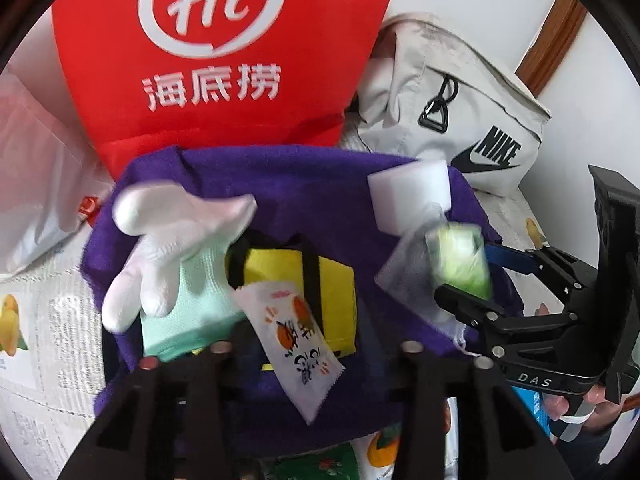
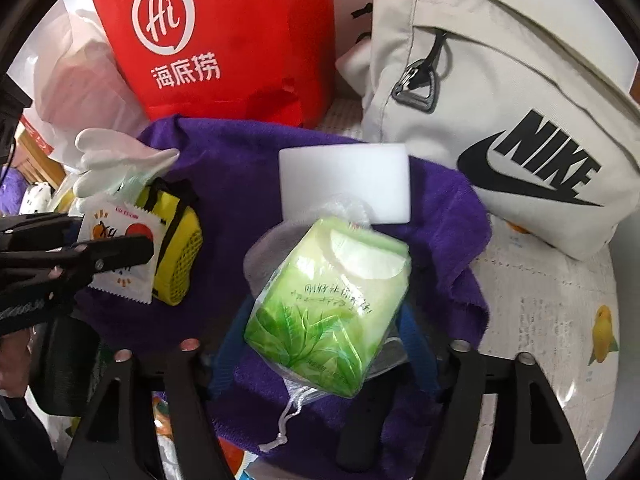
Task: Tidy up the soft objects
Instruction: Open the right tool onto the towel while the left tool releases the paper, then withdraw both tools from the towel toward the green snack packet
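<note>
A purple towel (image 1: 320,192) is spread out with soft items on it. In the left wrist view a white and mint glove (image 1: 160,248) lies at its left, a yellow pouch (image 1: 280,276) in the middle and a white sponge block (image 1: 408,196) at the back right. A white sachet with orange print (image 1: 288,344) lies tilted over the pouch, between the parted jaws of my left gripper (image 1: 308,336). A green tissue pack (image 2: 332,304) in a mesh bag sits between the blue fingers (image 2: 228,356) of my right gripper (image 2: 320,344), which stands wide; the pack looks blurred in the left wrist view.
A red shopping bag (image 2: 224,40) and a beige Nike backpack (image 2: 500,100) stand behind the towel. A white plastic bag (image 1: 32,184) lies at the left. The fruit-print tablecloth (image 2: 560,320) shows on the right. A person's hand (image 1: 560,404) holds the right gripper.
</note>
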A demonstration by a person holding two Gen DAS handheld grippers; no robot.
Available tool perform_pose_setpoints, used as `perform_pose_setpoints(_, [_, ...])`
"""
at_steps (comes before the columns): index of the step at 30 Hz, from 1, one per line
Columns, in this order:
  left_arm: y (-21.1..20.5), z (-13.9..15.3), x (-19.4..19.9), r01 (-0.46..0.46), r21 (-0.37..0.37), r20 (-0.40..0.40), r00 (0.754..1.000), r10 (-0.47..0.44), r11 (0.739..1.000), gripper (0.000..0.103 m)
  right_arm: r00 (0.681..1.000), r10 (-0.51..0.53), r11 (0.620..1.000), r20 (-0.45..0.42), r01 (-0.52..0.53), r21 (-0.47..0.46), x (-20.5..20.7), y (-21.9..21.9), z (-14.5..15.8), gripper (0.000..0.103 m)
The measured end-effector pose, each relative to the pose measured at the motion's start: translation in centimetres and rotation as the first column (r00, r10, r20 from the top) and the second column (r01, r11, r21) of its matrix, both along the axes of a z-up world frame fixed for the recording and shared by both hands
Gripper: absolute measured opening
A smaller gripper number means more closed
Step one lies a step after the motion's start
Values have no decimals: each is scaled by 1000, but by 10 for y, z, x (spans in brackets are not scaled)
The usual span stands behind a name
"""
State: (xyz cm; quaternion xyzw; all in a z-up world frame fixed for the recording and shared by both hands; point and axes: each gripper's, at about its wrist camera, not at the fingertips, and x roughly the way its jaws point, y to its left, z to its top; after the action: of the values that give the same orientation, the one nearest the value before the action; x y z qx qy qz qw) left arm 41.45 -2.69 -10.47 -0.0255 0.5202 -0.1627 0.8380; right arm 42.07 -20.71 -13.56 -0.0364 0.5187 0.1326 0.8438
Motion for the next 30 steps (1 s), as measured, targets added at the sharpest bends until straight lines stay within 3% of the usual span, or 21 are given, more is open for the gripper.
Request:
perform_pose_setpoints(4, [2, 7, -2, -6, 15, 13, 1000, 5, 1000, 47, 1000, -4, 1000, 25, 5, -17, -1, 0, 7, 86])
perform_pose_setpoints(10, [11, 24, -11, -38, 51, 60, 998, 35, 998, 55, 999, -22, 1000, 33, 22, -7, -10, -4, 20, 86])
perform_pose_setpoints(21, [32, 58, -53, -84, 97, 113, 991, 73, 992, 55, 995, -24, 999, 100, 20, 47, -62, -6, 63, 86])
perform_pose_setpoints(30, [32, 56, -107, -101, 117, 93, 992, 90, 988, 56, 992, 2, 995, 127, -15, 99, -116, -8, 78, 86])
